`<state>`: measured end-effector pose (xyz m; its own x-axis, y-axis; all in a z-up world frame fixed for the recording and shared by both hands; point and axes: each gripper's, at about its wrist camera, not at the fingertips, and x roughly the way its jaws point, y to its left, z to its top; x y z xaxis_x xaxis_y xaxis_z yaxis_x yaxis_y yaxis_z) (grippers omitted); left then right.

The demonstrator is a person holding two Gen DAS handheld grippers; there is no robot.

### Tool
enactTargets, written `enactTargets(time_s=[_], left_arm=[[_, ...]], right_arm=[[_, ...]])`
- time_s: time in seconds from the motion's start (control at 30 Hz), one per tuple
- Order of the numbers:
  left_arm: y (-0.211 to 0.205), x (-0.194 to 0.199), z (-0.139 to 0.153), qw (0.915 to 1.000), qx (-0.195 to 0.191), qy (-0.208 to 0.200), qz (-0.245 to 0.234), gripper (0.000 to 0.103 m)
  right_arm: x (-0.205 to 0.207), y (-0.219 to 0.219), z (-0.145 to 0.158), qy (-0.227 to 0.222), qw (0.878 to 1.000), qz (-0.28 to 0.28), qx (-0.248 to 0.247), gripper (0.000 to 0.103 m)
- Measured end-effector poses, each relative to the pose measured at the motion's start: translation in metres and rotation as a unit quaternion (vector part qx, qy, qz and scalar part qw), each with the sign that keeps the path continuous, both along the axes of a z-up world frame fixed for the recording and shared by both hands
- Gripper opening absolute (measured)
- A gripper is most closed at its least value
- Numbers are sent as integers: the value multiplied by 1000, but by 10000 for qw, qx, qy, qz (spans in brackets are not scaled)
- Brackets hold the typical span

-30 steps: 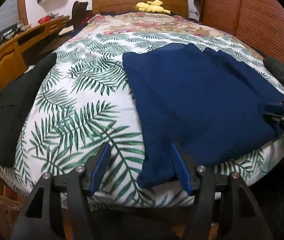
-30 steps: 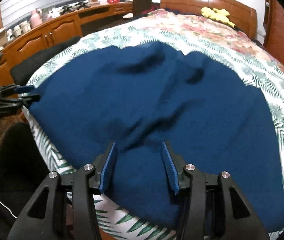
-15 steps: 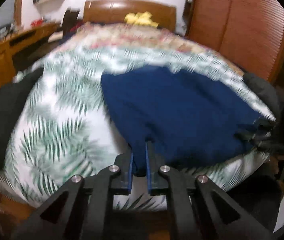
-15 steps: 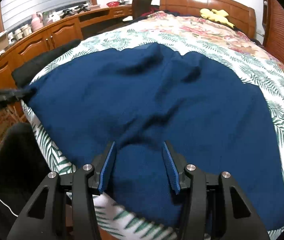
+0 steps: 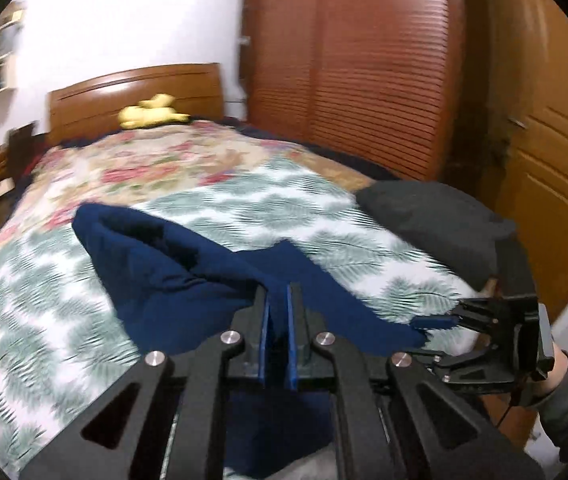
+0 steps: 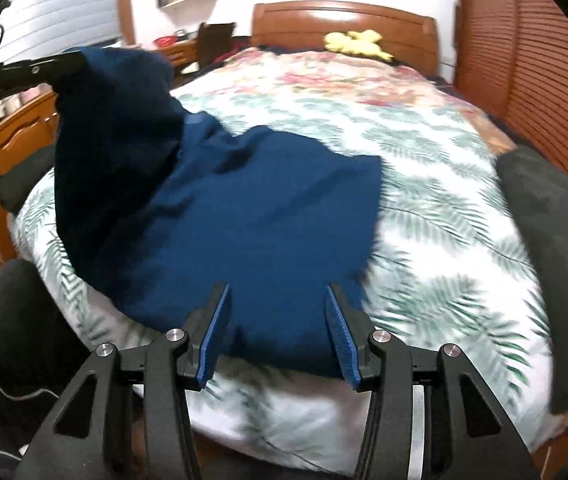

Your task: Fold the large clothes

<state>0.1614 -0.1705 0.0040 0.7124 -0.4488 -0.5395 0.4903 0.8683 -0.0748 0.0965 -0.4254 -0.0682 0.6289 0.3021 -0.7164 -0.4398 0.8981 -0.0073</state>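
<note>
Left tool (image 5: pixel 276 316) clamps the navy garment's (image 6: pixel 252 216) lifted left corner above the bed (image 6: pixel 443 208); right tool (image 6: pixel 278 336), jaws wide, straddles its near hem, the fold running rightward.

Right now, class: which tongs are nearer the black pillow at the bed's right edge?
Right. The right tongs sit just below the black pillow; the left tongs, gripping the blue garment, are farther away.
</note>
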Motion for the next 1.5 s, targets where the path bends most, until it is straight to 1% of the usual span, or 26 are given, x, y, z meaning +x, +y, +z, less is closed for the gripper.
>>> enactTargets(time_s=[0.07, 0.13, 0.2, 0.3, 0.37, 0.43, 0.5, 0.6, 0.73, 0.97, 1.03, 1.1, 1.2, 1.23, 1.3, 1.33, 1.4, 1.43, 1.47, 1.5], left_arm=[[-27, 3, -5, 9997, 55, 68, -235, 3], [-47, 7, -13, 9991, 127, 185, -371, 3], [-59, 10, -20, 9987, 199, 281, -370, 4], [-68, 13, -26, 9975, 169, 459, -503, 5], [-71, 9, -24, 9977, 244, 402, -479, 8], [-69, 2, -16, 9979, 234, 295, -525, 12], [-66, -4, -8, 9983, 244, 139, -520, 19], [-53, -8, 1, 9987, 212, -20, -457, 26], [-26, -9, 5, 9994, 247, -145, -213, 31], [29, 1, -16, 9994, 271, 3, 233, 34], [40, 3, -22, 9992, 258, 48, 315, 34], [50, 4, -28, 9986, 311, 52, 417, 34], [64, 5, -36, 9981, 322, 91, 523, 35], [68, 5, -38, 9980, 315, 110, 543, 35], [74, 5, -42, 9978, 308, 120, 577, 35], [76, 7, -44, 9978, 294, 132, 586, 35], [82, 9, -48, 9978, 249, 167, 591, 35], [84, 12, -51, 9978, 242, 190, 591, 35], [85, 14, -54, 9977, 244, 212, 590, 35], [86, 17, -55, 9977, 243, 227, 585, 36]], right_arm=[[-2, -18, 3, 15, 9999, -143, 36, 49], [-5, -31, 4, 20, 9998, -213, 35, 49], [-8, -42, 5, 16, 9997, -257, 20, 49], [-10, -50, 7, 4, 9997, -264, -1, 49], [-11, -53, 7, -15, 9996, -268, 31, 49], [-11, -52, 11, -39, 9996, -253, 121, 49], [-9, -47, 17, -85, 9995, -222, 192, 49], [-8, -34, 28, -189, 9994, -137, 264, 49], [-5, -8, 44, -280, 9984, 82, 475, 49], [4, 50, 57, -376, 9962, 509, 596, 49], [7, 65, 54, -367, 9962, 592, 532, 49], [13, 78, 44, -288, 9971, 593, 381, 49], [20, 86, 23, -27, 9978, 640, 140, 49], [22, 86, 19, 15, 9979, 640, 122, 49], [25, 82, 7, 267, 9974, 646, 185, 49], [26, 80, 3, 332, 9970, 655, 222, 48], [26, 81, -6, 520, 9955, 753, 264, 35], [24, 82, -10, 531, 9950, 823, 192, 18], [19, 84, -11, 439, 9953, 855, 105, 13], [16, 85, -10, 355, 9955, 881, 45, 11]])
